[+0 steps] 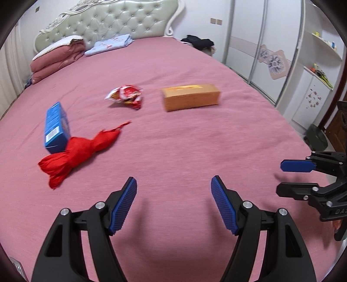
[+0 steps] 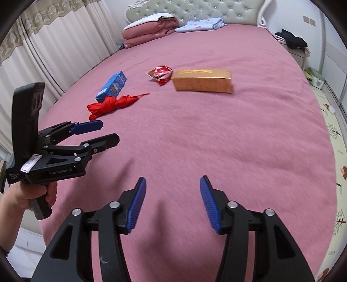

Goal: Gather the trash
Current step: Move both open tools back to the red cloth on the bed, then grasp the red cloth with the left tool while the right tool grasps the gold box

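Four pieces of trash are seen lying on the pink bed [image 1: 173, 151]. The brown carton [image 1: 190, 97] is taken as the landmark. A crumpled red-and-white snack wrapper [image 1: 125, 96] lies just to its left, apart from it. Further left of the carton and nearer the cameras, a blue box [image 1: 56, 128] is found, with a twisted red plastic bag [image 1: 71, 156] touching its near end. Well behind the carton, a folded pink quilt [image 1: 57, 57] and a light blue cloth [image 1: 108, 45] are placed by the tufted headboard [image 1: 112, 20].

The left gripper [image 1: 174, 204] is held released above bare bedding well in front of the carton, nothing between its jaws. The right gripper [image 2: 172, 201] is likewise unclenched and empty, with no trash touched.
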### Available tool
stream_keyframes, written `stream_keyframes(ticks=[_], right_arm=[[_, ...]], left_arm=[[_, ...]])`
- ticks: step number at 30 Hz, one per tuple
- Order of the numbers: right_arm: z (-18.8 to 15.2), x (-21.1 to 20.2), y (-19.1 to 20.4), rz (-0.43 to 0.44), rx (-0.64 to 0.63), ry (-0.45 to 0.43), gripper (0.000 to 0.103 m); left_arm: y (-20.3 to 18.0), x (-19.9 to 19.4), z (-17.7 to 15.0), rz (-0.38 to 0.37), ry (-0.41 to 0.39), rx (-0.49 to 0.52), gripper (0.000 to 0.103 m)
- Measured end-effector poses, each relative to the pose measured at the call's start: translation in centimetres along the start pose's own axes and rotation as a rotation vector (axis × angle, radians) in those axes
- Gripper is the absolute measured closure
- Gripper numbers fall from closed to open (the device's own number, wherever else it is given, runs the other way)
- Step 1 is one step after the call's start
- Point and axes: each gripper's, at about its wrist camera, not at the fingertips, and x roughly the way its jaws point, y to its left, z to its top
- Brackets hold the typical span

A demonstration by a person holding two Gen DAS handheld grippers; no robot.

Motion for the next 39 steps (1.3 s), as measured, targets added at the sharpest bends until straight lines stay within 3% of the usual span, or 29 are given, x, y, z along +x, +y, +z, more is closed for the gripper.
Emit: stream_keyframes(ticks=[14, 19, 26, 27, 30, 34, 36, 39], right_arm=[[1.9, 3.3, 2.8, 0.026, -0.032, 0.031, 0.049], [2.0, 3.4, 2.5, 0.027, -0.020, 0.042, 0.048], [2.4, 3.7, 2.1, 0.023, -0.014, 0.046, 0.048], [2.5, 3.8, 2.0, 0.022, -0.015, 0.047, 0.048], [3.0, 4.3, 1.8, 0.018, -0.022, 0.050, 0.048], [4.3, 4.8, 1.5, 0.006, -0.046, 0.046, 0.048], [5.5, 5.1, 1.0, 0.001, -0.056, 0.043, 0.048], [7.5, 5.5, 0.0, 0.017, -0.056, 0.040, 0.048]], left_arm=[[9.5, 0.8, 2.4, 0.128, -0.027, -0.013, 0.032], [12.1, 2.3, 2.9, 0.117, 0.001, -0.043, 0.032], [12.7, 5.0, 2.2, 0.116, 0.051, -0.044, 0.033], [12.8, 5.3, 2.2, 0.116, 0.055, -0.049, 0.034], [13.4, 6.2, 2.2, 0.129, 0.093, -0.067, 0.059], [14.3, 6.2, 2.6, 0.125, 0.095, -0.138, 0.078], [14.1, 5.9, 2.8, 0.118, 0.087, -0.168, 0.086], [12.8, 5.3, 3.2, 0.072, 0.059, -0.198, 0.087]])
